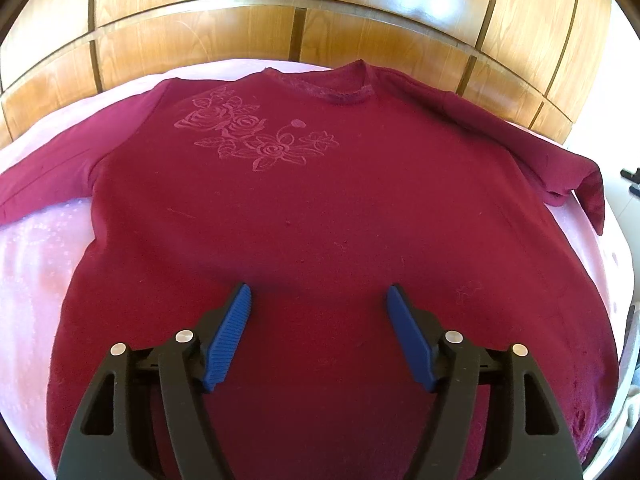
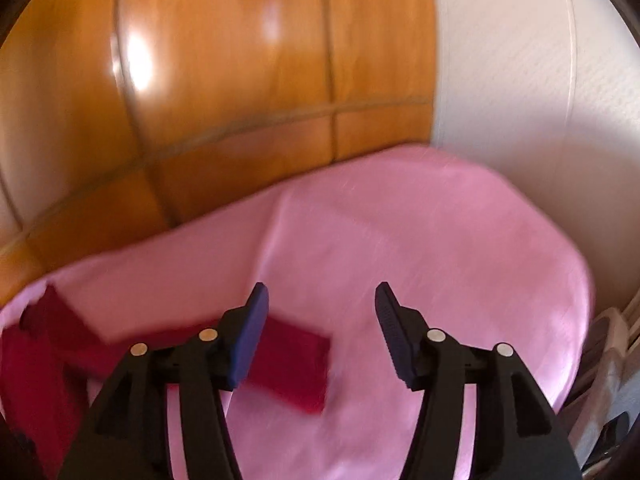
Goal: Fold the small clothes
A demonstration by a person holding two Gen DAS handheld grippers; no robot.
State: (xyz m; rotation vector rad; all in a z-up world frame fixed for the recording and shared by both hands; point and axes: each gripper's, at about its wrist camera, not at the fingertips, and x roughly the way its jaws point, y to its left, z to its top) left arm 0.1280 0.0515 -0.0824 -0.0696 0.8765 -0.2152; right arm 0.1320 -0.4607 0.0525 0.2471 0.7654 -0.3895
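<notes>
A maroon long-sleeved sweater (image 1: 304, 208) with a pale rose print on its chest lies flat, front up, on a pink sheet (image 1: 36, 264). Both sleeves stretch out sideways, and the right one bends over the bed's edge. My left gripper (image 1: 319, 300) hovers open over the sweater's lower middle, nothing between its blue pads. In the blurred right wrist view, the sweater's sleeve end (image 2: 296, 364) lies on the pink sheet (image 2: 420, 248). My right gripper (image 2: 322, 304) stands open above the sheet, just right of that sleeve end, holding nothing.
A glossy wooden panelled headboard or wardrobe (image 1: 280, 20) rises right behind the bed. In the right wrist view a white wall (image 2: 520, 80) stands beyond the bed's right corner, with pale fabric and dark items (image 2: 612, 380) on the floor beside it.
</notes>
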